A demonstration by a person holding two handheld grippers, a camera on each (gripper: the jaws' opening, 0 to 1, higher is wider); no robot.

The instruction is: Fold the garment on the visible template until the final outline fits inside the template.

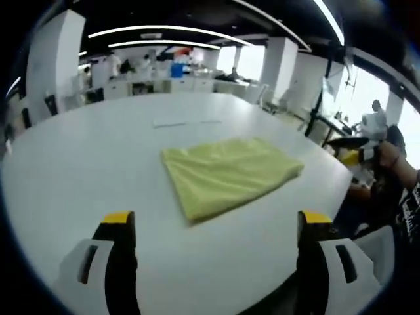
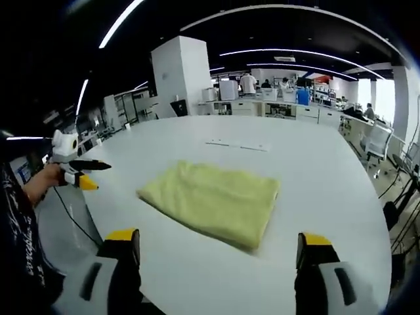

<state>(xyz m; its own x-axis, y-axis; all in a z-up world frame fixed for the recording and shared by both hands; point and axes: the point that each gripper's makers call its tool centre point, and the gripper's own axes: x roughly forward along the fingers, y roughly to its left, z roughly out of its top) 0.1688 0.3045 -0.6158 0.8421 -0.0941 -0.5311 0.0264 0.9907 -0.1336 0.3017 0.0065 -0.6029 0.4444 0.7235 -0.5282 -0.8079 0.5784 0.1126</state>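
Rising from the near edge of each view, both grippers' jaws stand wide apart w/ nothing between them: left gripper [image 1: 216, 226] and right gripper [image 2: 220, 243] each hang short of the cloth, not touching it. Just beyond lies the yellow garment [image 1: 226, 174], folded into a compact rectangle, flat on the white table [image 1: 79, 170], near the middle. No template outline can be made out under or around it; faint marks [image 2: 237, 146] sit farther back on the tabletop. Judging from that, folding looks about done; the step in hand is checking fit. To do that well: hold both tools back, keep the whole cloth in view, nudge only a stray edge. Far behind, office desks and people.
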